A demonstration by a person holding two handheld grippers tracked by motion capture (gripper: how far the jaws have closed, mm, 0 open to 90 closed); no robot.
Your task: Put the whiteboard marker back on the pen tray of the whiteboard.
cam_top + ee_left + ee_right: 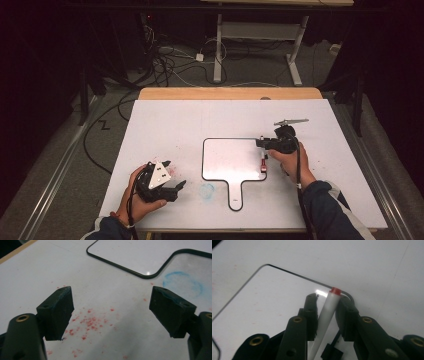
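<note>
A small handled whiteboard point(225, 157) lies flat in the middle of the white table. A white marker with a red end point(263, 165) rests on the board's right edge. My right gripper point(264, 151) points down over it. In the right gripper view the marker point(325, 317) lies between the jaws of the right gripper point(328, 305), which stand slightly apart around it; a thin gap shows on the left pad's side. My left gripper point(175, 173) is held low at the front left, wide open point(111, 312), with nothing between its pads point(58, 312).
A faint blue ring smudge point(207, 190) marks the table beside the board's handle point(235, 197). Red specks point(90, 322) dot the surface under the left gripper. Cables and a desk frame point(218, 55) stand on the floor beyond the table's far edge.
</note>
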